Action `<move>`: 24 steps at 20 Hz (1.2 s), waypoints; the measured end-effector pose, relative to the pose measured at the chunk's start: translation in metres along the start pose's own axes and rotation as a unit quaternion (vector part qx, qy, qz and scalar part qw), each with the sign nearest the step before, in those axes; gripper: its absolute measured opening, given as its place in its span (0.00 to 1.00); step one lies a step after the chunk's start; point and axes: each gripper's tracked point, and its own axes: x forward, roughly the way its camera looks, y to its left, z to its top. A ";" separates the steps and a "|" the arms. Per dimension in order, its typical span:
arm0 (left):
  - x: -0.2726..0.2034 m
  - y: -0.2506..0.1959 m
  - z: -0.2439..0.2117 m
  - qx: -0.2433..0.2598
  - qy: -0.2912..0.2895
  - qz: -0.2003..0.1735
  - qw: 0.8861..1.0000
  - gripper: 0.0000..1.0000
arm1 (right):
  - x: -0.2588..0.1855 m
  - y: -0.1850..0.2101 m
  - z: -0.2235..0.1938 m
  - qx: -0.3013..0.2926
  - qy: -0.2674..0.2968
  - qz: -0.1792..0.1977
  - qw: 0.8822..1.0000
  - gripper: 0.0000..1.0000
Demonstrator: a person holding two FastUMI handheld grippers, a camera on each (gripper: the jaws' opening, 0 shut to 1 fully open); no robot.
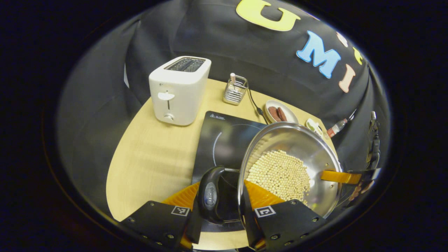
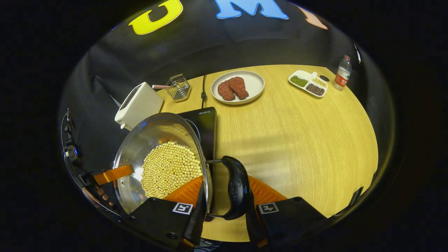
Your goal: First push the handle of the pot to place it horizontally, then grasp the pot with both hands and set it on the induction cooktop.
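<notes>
Stainless-steel pot [image 1: 290, 168] full of pale beans hangs tilted at lower right of my left gripper view, above the black induction cooktop [image 1: 224, 140] on the round wooden table [image 1: 154, 157]. My left gripper [image 1: 224, 206] pinches one black loop handle [image 1: 211, 194] against the rim. My right gripper [image 2: 224, 206], at the bottom of its own view, clamps the other handle [image 2: 236, 187].

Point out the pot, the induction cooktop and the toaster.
pot [image 1: 280, 173]: left gripper view, on the beans inside it.
induction cooktop [image 1: 224, 140]: left gripper view, on its bare glass top.
toaster [image 1: 176, 94]: left gripper view, on its front face.
</notes>
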 end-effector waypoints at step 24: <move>0.068 0.037 0.055 0.031 -0.022 0.001 0.999 0.55 | 0.082 0.021 0.046 0.007 0.000 -0.003 1.000 0.53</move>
